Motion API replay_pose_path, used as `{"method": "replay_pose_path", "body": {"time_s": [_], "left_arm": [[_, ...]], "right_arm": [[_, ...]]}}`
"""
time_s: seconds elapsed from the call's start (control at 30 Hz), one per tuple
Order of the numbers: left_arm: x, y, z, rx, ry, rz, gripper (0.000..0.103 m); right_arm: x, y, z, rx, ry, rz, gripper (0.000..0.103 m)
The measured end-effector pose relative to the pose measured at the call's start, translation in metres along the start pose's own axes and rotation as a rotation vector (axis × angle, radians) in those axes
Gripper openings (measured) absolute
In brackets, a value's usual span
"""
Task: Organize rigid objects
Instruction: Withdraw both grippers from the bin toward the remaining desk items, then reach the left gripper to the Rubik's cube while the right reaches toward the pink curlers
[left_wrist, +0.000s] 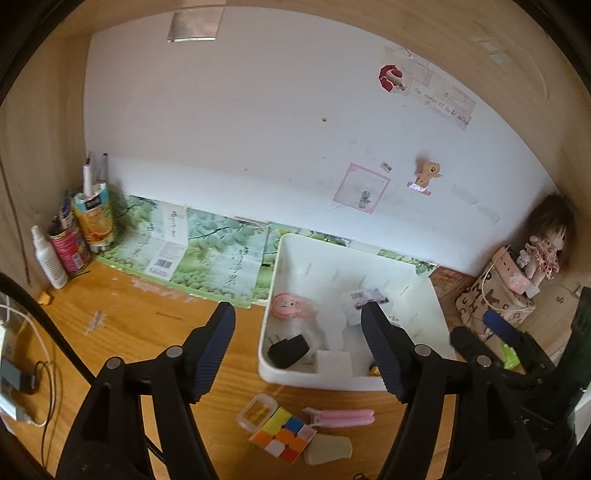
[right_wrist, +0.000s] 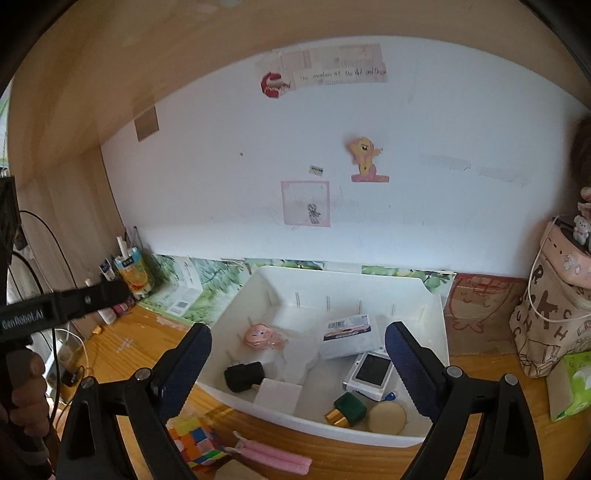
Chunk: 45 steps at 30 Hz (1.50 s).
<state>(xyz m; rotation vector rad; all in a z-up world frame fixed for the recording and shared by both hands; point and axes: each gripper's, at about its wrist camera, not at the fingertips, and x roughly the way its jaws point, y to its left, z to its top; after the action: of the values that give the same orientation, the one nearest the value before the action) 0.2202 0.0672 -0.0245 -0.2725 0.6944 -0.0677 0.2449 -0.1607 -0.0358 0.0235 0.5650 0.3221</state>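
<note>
A white bin (left_wrist: 284, 373) (right_wrist: 436, 306) stands on the wooden desk. It holds a black plug (right_wrist: 243, 376), a pink round case (right_wrist: 258, 335), a white box (right_wrist: 349, 334), a small camera (right_wrist: 371, 373), a green bottle (right_wrist: 349, 408) and a beige disc (right_wrist: 388, 419). In front of the bin lie a colourful cube (left_wrist: 284, 435) (right_wrist: 194, 441), a clear small box (left_wrist: 257, 411), a pink tool (left_wrist: 340, 418) (right_wrist: 273, 456) and a beige piece (left_wrist: 328, 448). My left gripper (left_wrist: 299, 314) is open and empty above the bin's left front. My right gripper (right_wrist: 299, 334) is open and empty above the bin.
Cans, a juice carton (left_wrist: 94, 216) and a white bottle (left_wrist: 50, 258) crowd the back left corner. A patterned bag (right_wrist: 550, 325) with a pink case and a doll (left_wrist: 546, 240) stand at the right. A green tissue pack (right_wrist: 572, 384) lies at the right. Cables (left_wrist: 40, 369) trail at the left edge.
</note>
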Motion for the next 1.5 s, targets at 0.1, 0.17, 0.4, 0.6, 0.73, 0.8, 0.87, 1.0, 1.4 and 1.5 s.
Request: {"method": "replay_pose_path", "body": {"time_s": [0.1,0.17,0.4,0.6,0.73,0.8,0.87,1.0,1.4,1.5], "left_arm": [[-0.008,0.003,-0.007,-0.009,-0.004,0.024,0.074],[-0.012,0.005,-0.013,-0.013,0.003,0.043,0.074],[-0.020,0.009,-0.031,-0.007,0.039,0.054,0.074],[-0.008,0.014,-0.043,-0.013,0.123,0.091,0.074],[0.001,0.017,-0.051,-0.008,0.178,0.102,0.074],[0.008,0.017,-0.056,-0.001,0.216,0.108,0.074],[0.016,0.018,-0.062,0.009,0.256,0.115,0.074],[0.030,0.019,-0.072,0.021,0.323,0.121,0.074],[0.069,0.011,-0.087,0.066,0.490,0.087,0.082],[0.078,0.006,-0.093,0.081,0.530,0.076,0.082]], "right_arm": [[-0.008,0.004,-0.006,0.006,0.002,0.007,0.096],[-0.013,0.006,-0.011,0.013,0.006,0.014,0.096],[-0.016,0.006,-0.030,0.097,0.065,0.058,0.096],[-0.007,0.000,-0.048,0.217,0.153,0.107,0.096],[0.004,-0.005,-0.060,0.287,0.232,0.124,0.096],[0.011,-0.008,-0.065,0.320,0.270,0.125,0.096],[0.020,-0.012,-0.072,0.359,0.321,0.122,0.096],[0.037,-0.019,-0.085,0.422,0.415,0.117,0.096],[0.080,-0.030,-0.116,0.554,0.632,0.144,0.088],[0.089,-0.035,-0.125,0.594,0.682,0.156,0.087]]}}
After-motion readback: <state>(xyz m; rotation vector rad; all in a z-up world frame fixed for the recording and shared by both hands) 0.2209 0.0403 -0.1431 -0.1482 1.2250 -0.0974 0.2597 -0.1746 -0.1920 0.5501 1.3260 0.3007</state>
